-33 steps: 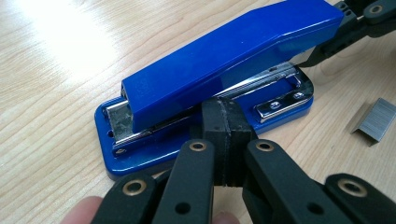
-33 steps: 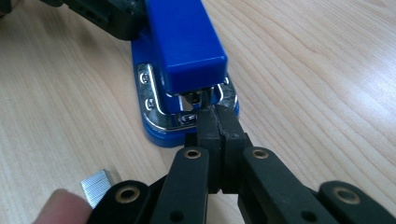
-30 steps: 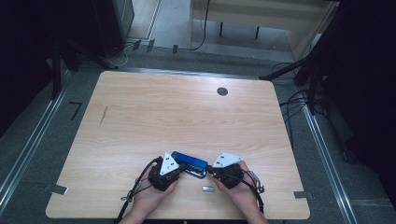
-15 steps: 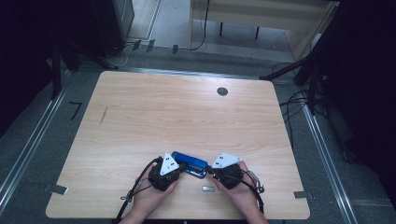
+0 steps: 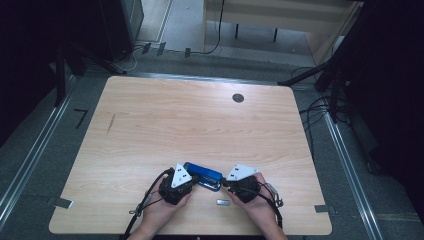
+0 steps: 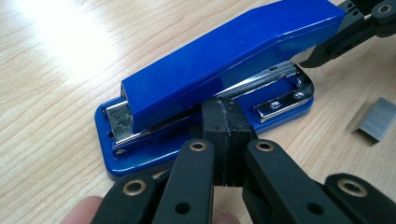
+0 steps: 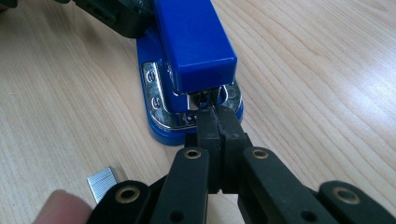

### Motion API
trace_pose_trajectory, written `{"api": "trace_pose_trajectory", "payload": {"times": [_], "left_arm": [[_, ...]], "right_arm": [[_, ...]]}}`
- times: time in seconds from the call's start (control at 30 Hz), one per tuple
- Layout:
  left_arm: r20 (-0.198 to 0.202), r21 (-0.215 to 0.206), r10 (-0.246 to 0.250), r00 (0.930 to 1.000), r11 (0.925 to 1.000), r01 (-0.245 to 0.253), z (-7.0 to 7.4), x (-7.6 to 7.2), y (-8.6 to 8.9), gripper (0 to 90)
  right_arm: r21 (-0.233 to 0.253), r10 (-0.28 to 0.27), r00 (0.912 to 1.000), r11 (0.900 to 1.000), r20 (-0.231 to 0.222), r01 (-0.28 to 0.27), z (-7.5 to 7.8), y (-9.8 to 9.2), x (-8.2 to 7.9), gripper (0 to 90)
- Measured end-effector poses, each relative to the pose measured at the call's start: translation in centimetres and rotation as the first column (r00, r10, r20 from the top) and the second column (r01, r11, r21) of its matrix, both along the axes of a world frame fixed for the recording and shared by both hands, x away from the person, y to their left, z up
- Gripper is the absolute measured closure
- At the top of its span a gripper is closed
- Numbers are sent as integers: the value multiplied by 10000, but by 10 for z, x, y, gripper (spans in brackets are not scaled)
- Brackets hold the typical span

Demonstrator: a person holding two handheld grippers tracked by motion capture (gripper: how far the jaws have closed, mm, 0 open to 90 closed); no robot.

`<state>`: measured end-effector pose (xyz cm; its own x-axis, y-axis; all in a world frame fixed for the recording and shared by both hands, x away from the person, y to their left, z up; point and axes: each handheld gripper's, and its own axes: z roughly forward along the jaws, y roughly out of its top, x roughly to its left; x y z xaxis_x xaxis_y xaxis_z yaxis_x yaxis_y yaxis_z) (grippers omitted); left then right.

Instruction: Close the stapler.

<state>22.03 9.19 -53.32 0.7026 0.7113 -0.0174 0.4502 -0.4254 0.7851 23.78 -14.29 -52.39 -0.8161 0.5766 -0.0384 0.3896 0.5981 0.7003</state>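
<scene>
Near the table's (image 5: 150, 125) front edge, a strip of staples (image 5: 222, 202) lies loose on the wood just inside the right gripper (image 5: 226, 184). Slightly farther in, the blue stapler (image 5: 202, 175) rests flat between both tools. Pressed fully together, the left gripper's (image 6: 227, 140) jaws meet the stapler's long side at the base, while the right gripper's jaws, likewise closed with nothing between them, touch its rear hinge end.

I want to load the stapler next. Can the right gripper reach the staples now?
Probably yes. The staples lie bare on the table just beside the right gripper, nothing between them, but its shut jaws must first back off the stapler and open.
</scene>
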Motion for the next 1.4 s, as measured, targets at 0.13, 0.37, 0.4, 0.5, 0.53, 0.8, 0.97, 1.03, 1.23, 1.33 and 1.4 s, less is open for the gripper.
{"api": "trace_pose_trajectory", "payload": {"times": [0.13, 0.37, 0.4, 0.5, 0.53, 0.8, 0.97, 1.03, 1.23, 1.33, 1.4], "left_arm": [[7, 13, 13, 10000, 10000, -13, 0, 0, 0, 900], [10, 15, 12, 10000, 10000, -12, 0, 0, 0, 900], [10, 14, 4, 10000, 10000, -4, 0, 0, 0, 900], [9, 21, 15, 10000, 10000, -15, 0, 0, 0, 900], [9, 3, 11, 10000, 10000, -11, 0, 0, 0, 900], [10, 20, 21, 10000, 10000, -21, 0, 0, 0, 900], [55, 76, 26, 10000, 10000, -27, 0, -1, -1, 900], [83, 49, 55, 9999, 10000, -56, 0, -1, -1, 900], [115, 110, 47, 9999, 9999, -49, 0, -1, -1, 900], [111, 101, 46, 9999, 9999, -47, 0, -1, -1, 900], [108, 103, 42, 9999, 9999, -43, 0, -1, -1, 900]], "right_arm": [[-72, -6, 10000, 10000, 44, 6, 1, 0, -1, 900], [-280, 129, 9998, 9995, 142, -125, 4, 1, -4, 900], [-226, 126, 9997, 9997, 206, -121, 6, 0, -5, 900], [293, 62, 9992, 9995, 383, -74, 15, -4, -6, 900], [216, 8, 9992, 9998, 396, -16, 17, -4, -7, 900], [394, 27, 9987, 9992, 501, -47, 17, -3, -8, 900], [1492, 42, 9959, 9887, 908, -177, 35, -4, -9, 900], [1552, 171, 9943, 9873, 1055, -335, 38, 0, -11, 900], [1602, 173, 9901, 9863, 1394, -398, 46, 6, -9, 900], [1724, 154, 9887, 9842, 1490, -413, 49, 8, -8, 900], [1731, 174, 9882, 9839, 1523, -440, 52, 10, -7, 900]]}}
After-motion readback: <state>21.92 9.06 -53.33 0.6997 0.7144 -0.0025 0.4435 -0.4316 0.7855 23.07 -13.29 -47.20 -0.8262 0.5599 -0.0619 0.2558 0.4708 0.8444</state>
